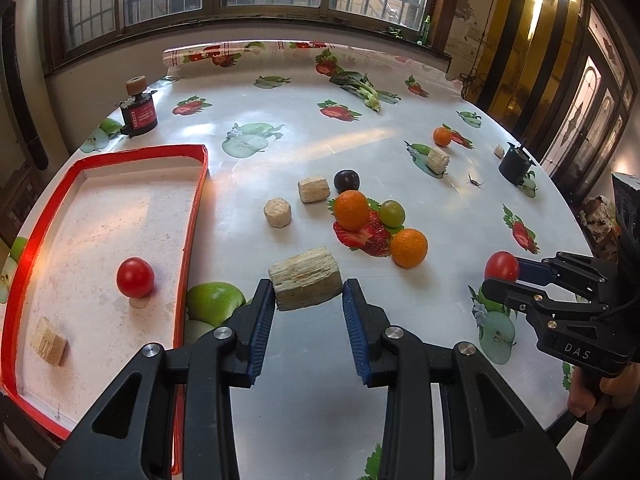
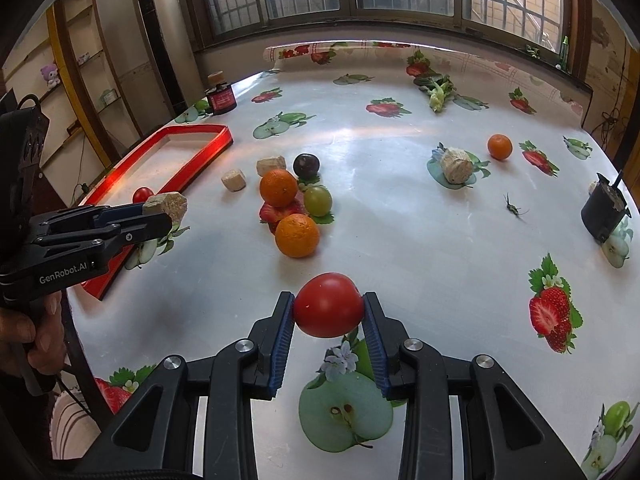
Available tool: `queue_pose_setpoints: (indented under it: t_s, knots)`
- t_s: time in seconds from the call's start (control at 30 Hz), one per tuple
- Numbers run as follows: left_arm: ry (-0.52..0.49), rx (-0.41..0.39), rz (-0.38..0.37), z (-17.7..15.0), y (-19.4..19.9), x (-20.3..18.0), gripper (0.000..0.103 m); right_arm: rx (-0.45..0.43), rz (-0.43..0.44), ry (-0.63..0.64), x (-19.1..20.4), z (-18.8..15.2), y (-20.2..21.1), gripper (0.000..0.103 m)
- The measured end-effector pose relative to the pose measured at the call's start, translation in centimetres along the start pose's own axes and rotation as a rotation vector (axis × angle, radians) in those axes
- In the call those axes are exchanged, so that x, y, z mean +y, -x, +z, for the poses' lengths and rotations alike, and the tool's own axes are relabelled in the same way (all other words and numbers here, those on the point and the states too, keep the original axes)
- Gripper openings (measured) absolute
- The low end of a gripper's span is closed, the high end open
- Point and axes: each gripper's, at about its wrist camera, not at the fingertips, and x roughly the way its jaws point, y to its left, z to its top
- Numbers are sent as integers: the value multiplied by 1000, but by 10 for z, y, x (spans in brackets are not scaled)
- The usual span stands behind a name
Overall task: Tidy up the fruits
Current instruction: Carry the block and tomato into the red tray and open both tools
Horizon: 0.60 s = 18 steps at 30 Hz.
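Glossy printed oilcloth (image 1: 360, 152) covers the table; the held tomato (image 2: 329, 305) is smooth, the block (image 1: 306, 278) rough, fibrous.

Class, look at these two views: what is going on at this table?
A person holds two grippers. The left gripper clamps a pale straw-coloured block; the right gripper clamps a red tomato. The red-rimmed white tray already holds another tomato and another block. Oranges remain on the table.
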Motion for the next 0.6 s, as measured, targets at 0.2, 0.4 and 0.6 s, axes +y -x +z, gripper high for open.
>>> queue_pose_setpoints:
  t_s: [0.2,0.4,0.6]
  knots:
    - [23,-14,21,-3,8,12,32,-5,24,26,16,7,-2,35]
    - [52,-24,45,-6,16,30,32,-8,56,68,38,17,-7,35]
    - [85,-31,71,-7,22,50,32,-12,88,113,63,29,-14,35]
